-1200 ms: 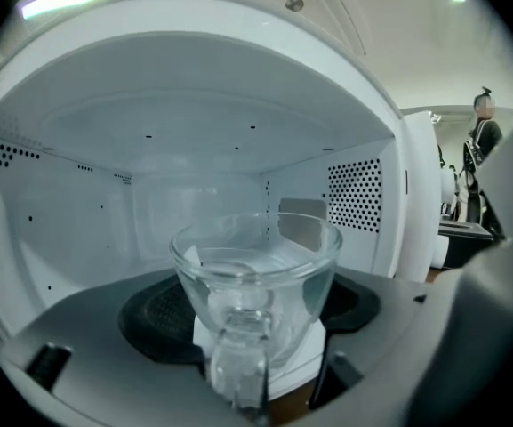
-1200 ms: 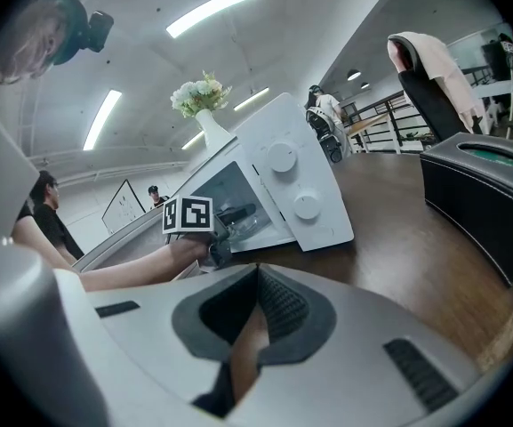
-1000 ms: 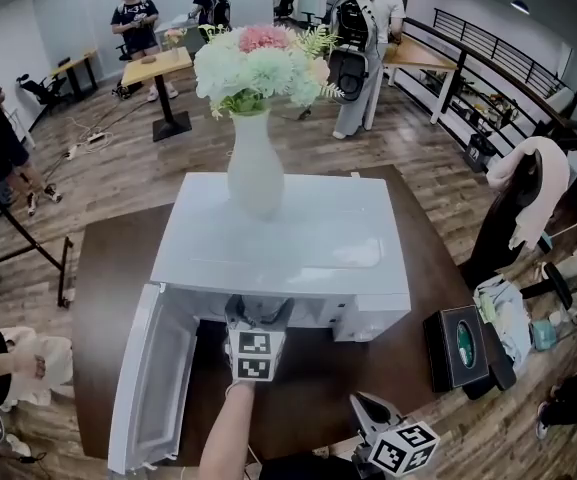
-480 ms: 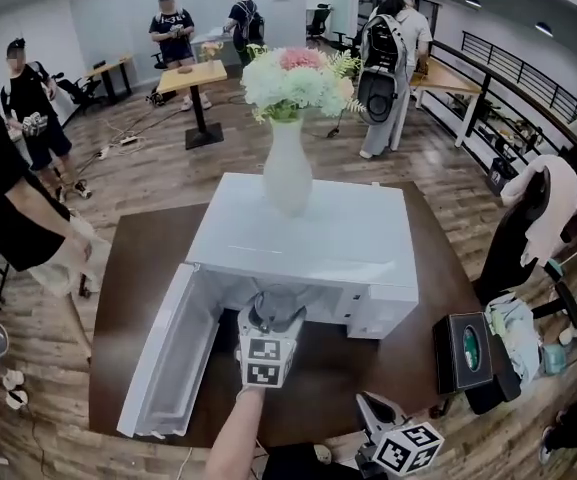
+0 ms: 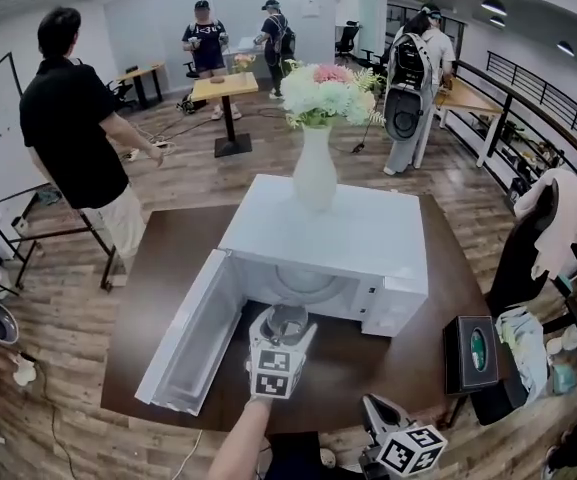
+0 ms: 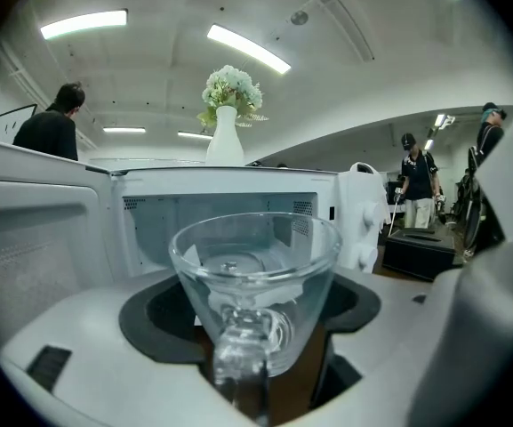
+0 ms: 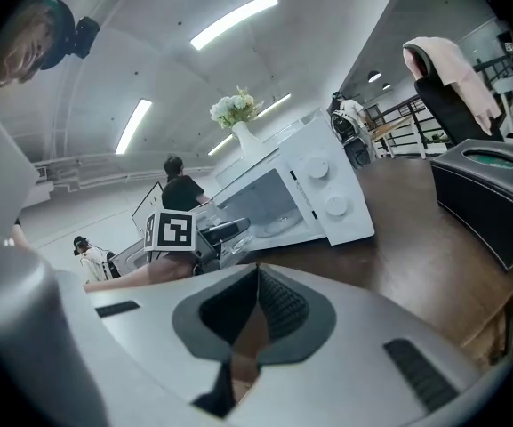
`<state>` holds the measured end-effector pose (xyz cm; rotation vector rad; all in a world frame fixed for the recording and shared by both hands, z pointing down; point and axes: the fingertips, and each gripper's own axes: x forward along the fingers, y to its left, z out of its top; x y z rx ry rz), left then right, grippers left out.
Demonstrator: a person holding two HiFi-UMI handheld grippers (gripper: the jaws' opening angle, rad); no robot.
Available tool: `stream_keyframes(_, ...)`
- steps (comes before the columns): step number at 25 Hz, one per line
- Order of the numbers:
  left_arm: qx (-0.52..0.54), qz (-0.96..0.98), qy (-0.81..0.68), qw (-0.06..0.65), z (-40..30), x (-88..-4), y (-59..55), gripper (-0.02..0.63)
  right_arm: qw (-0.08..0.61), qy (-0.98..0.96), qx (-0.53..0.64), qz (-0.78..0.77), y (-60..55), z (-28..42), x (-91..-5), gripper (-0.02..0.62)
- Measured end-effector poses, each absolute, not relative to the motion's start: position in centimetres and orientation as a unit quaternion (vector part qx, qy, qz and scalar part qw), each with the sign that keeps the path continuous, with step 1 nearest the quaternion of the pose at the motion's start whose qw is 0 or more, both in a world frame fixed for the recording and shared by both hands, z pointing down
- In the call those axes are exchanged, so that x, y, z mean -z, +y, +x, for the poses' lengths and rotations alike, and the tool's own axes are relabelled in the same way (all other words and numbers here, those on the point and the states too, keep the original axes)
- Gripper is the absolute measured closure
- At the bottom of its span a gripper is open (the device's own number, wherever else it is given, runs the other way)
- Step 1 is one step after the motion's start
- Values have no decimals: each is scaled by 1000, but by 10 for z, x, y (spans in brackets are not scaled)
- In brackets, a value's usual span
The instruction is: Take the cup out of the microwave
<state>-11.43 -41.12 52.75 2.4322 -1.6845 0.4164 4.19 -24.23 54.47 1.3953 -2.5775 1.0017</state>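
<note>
1. The glass cup point(image 6: 254, 274) is out of the oven. A second ago it sat in the mouth of the microwave point(image 5: 340, 236). Now it hangs just in front of the opening, over the counter point(image 5: 158, 258), with its handle turned back toward me.

2. My left tongs point(image 5: 284, 328) are clamped on the cup's bowl, one pad on each side. They have held that same width all the way back, so I judge the grip has not slipped.

3. Behind the cup, the glass turntable point(image 5: 303, 280) now lies bare inside the cavity. That tells me the removal itself is as good as done.

4. The microwave door point(image 5: 193, 333) stands swung wide on the left of the opening, and the cup has come out beside it without touching it.

5. My right tongs point(image 7: 252, 327) wait low and to the right of the microwave, near the counter's front edge. Their pads are pressed together on nothing.

6. The vase of flowers point(image 5: 315, 173) stands on top of the microwave and looks undisturbed. A black tissue box point(image 5: 471, 351) sits off to the microwave's right.

7. What remains, as I see it, is setting the cup down on bare counter in front of the microwave. The glass is smooth, so I would lower it level before letting go.
</note>
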Motion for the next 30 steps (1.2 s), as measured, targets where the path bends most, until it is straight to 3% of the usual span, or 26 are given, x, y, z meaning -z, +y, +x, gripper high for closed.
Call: stream_keyframes(30,-110,764,-622,132,-135,-515,-236,224,9,-869,-264,418,-239,39,-515,600)
